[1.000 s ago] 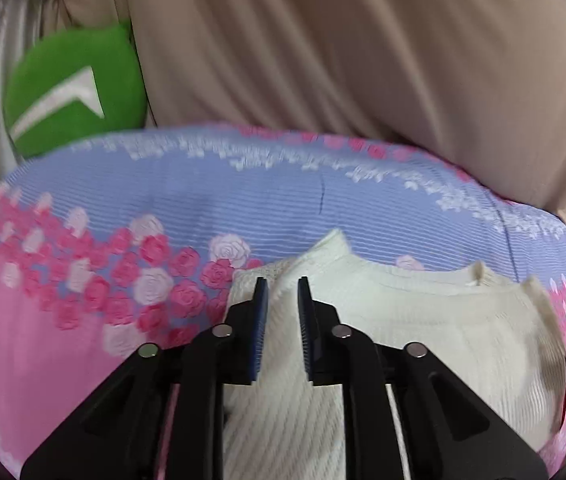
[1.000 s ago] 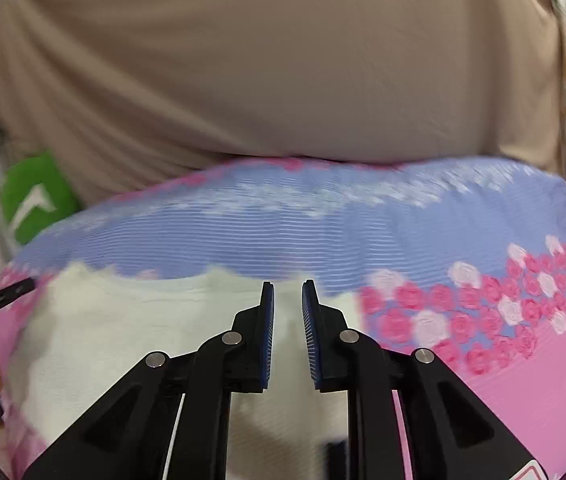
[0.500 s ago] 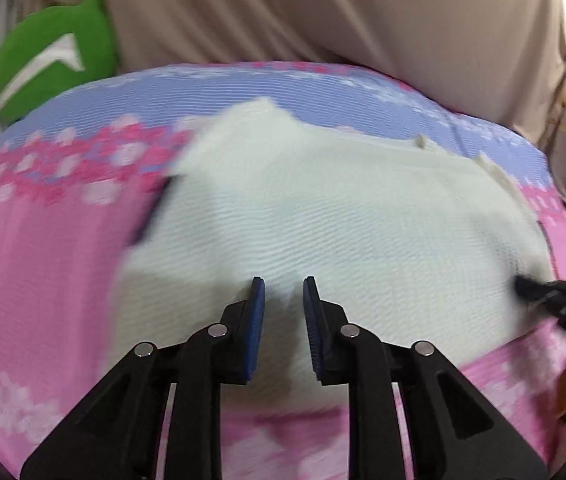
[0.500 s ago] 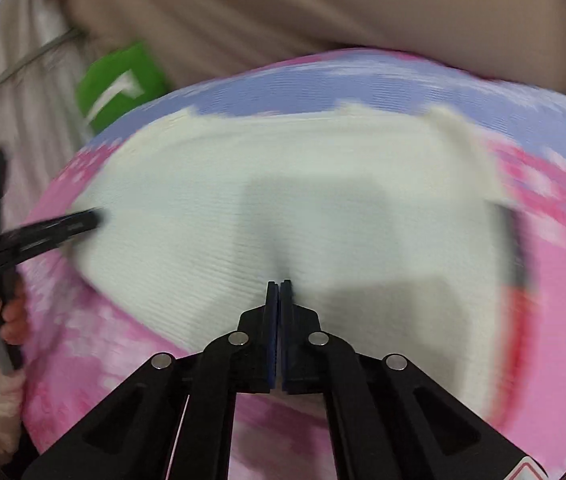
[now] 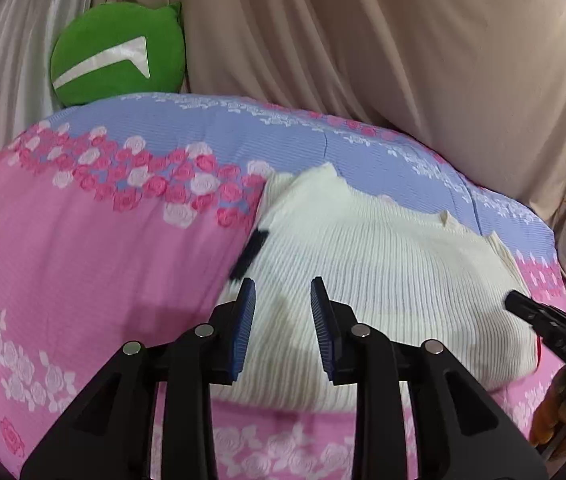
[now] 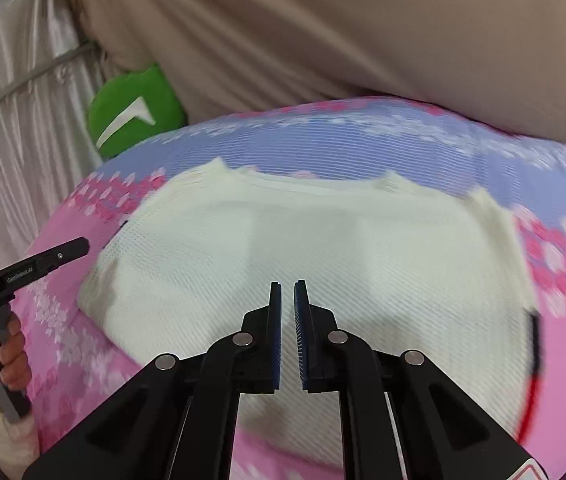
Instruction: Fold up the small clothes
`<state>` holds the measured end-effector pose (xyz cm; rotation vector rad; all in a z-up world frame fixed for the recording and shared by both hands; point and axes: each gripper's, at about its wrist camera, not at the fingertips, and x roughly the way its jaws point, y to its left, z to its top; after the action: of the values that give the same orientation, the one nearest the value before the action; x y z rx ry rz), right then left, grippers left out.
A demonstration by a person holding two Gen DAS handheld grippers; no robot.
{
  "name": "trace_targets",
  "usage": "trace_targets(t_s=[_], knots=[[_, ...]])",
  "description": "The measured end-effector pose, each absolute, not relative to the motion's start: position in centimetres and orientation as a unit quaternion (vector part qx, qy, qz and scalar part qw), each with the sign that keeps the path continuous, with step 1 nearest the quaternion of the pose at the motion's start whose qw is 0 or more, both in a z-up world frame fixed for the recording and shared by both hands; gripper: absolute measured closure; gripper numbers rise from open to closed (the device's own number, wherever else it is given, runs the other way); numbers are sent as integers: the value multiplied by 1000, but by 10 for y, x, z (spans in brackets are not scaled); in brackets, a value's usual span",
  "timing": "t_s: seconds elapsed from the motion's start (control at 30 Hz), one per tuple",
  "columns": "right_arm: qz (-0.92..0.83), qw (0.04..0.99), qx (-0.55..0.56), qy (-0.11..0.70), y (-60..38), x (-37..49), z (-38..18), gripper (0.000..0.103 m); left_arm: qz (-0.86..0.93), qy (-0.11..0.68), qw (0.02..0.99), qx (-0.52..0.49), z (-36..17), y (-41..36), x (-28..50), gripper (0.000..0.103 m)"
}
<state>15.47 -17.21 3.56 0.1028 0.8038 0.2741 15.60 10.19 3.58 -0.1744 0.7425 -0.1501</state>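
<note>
I'm seeing the pink-and-blue rose-print bedspread point(image 5: 83, 248) carrying the cream ribbed knit top point(image 5: 383, 272), lying flat. My left gripper point(image 5: 282, 304) is hovering spread; my right gripper point(image 6: 288, 296), narrowly parted, is gripping nothing. Only the right view is showing my hand point(image 6: 1, 354)

The right tool point(image 6: 287, 300) is covering the top's point(image 6: 323, 240) near hem. Blur is smearing the sheet point(image 6: 363, 140) in the right view. The frame edge is cropping the left tool point(image 6: 43, 262), and the sheet is hiding the cushion's point(image 5: 119, 54) base.
</note>
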Motion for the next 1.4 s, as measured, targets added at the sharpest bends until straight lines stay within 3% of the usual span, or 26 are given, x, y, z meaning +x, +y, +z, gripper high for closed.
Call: trace_targets(t_s=[0.23,0.63,0.73,0.87,1.03,1.13,1.17,1.2,1.27,1.3,1.4], knots=[[103,895,15,434,-133,213,-8,96,-57,376,922,-66,21,93,176,76],[105,903,32,416,-125,207,1,93,-19,379,925,-29,5,85,185,75],[116,907,41,404,-121,197,5,93,16,364,931,2,4,78,182,66],[112,904,25,412,-114,200,-11,93,34,360,932,28,-1,69,183,65],[101,920,33,378,-132,186,18,93,38,356,933,37,0,67,181,62],[47,930,50,362,-183,180,33,91,33,343,938,37,11,70,183,52],[24,932,60,356,-204,179,38,86,30,338,940,38,17,70,185,47],[2,934,72,351,-226,178,42,72,23,333,942,38,24,69,190,43],[-47,936,86,337,-269,178,46,49,8,323,946,32,34,66,202,22],[-66,936,83,337,-284,182,45,40,5,320,947,32,38,64,210,20],[-80,925,80,363,-312,199,34,39,-8,344,938,30,35,51,248,19]])
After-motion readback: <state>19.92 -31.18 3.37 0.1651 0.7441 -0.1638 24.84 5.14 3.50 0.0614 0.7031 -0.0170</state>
